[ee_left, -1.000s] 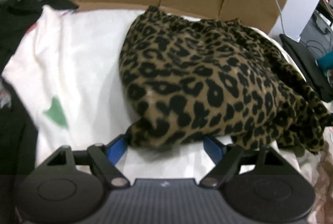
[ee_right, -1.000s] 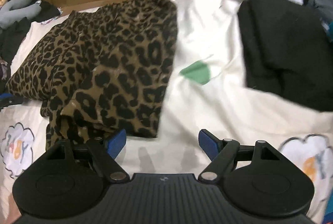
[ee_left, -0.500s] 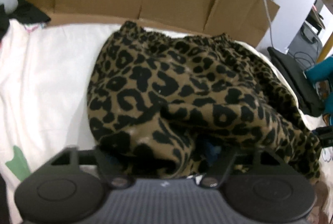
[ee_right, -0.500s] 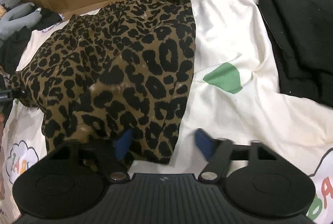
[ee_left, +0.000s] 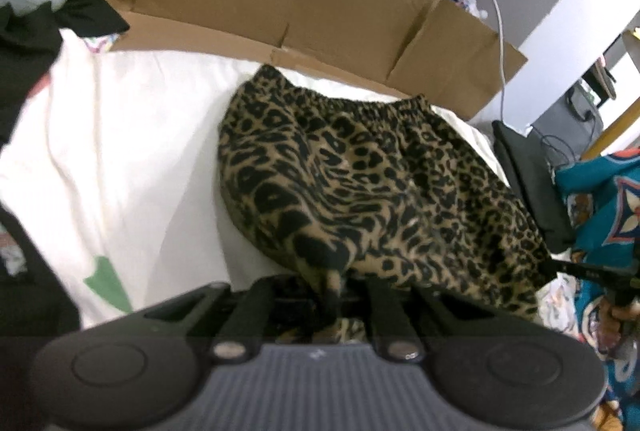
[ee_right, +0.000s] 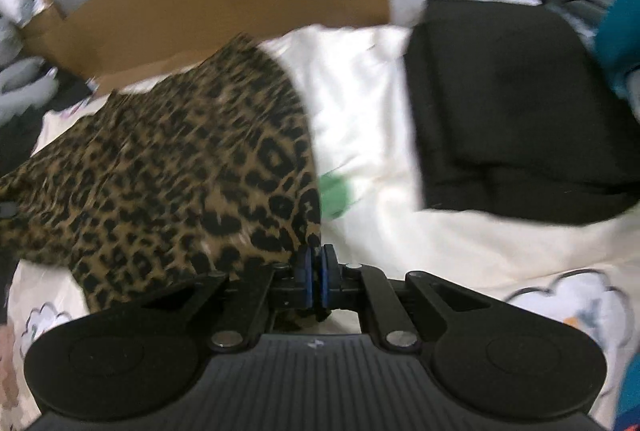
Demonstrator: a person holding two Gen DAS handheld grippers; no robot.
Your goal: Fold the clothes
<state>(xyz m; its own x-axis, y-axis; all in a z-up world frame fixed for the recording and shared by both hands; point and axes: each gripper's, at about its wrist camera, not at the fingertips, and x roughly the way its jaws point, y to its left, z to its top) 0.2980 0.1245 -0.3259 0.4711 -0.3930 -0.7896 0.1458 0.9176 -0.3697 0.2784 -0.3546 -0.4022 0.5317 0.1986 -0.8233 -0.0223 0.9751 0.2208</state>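
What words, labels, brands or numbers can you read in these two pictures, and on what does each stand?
No text can be read in either view.
Cloud print on the cream sheet: orange and grey marks inside it, too blurred to read.
Printed patch on the black garment at the left edge: too blurred and cut off to read.

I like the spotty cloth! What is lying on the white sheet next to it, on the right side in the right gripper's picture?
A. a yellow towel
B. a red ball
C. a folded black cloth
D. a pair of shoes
C: in the right wrist view a folded black cloth lies on the white sheet, apart from the leopard-print garment.
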